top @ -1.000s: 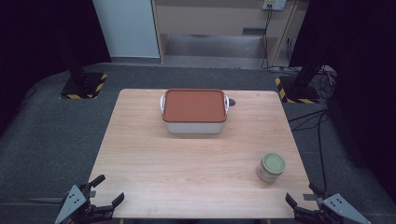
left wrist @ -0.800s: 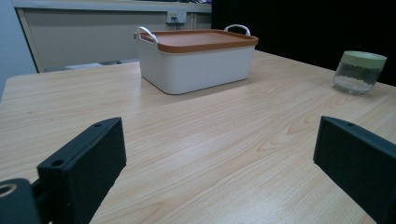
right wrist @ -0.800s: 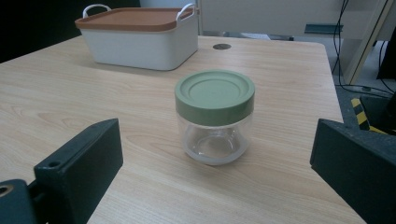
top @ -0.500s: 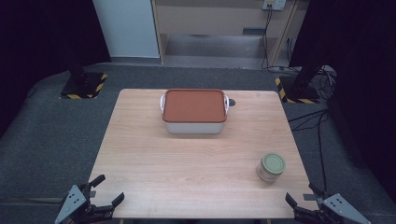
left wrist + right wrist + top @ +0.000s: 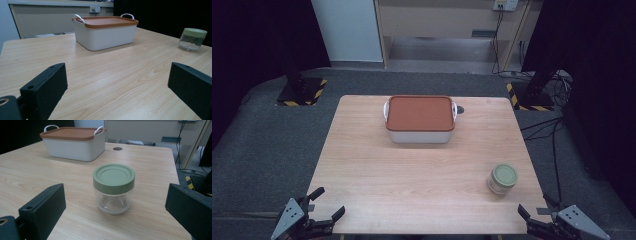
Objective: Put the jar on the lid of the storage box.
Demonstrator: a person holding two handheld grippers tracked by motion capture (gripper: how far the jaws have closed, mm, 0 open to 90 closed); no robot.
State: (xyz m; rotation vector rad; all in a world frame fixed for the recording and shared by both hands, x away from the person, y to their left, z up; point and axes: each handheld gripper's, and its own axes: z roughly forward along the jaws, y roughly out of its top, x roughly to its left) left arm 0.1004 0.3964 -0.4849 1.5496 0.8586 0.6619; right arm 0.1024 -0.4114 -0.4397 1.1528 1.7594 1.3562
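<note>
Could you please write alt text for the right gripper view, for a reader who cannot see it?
A clear glass jar with a green lid stands on a wooden table, straight ahead of the open right gripper, whose black jaws rise at either side. Farther back sits a white container with an orange lid.

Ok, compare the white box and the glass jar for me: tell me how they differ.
The box is rectangular with opaque white walls; the jar is round and clear, and looks empty. The box has a flat orange lid and white handles at both ends; the jar has a round green lid and no handles. The box is clearly the larger. Both stand upright on the table with lids on.
</note>
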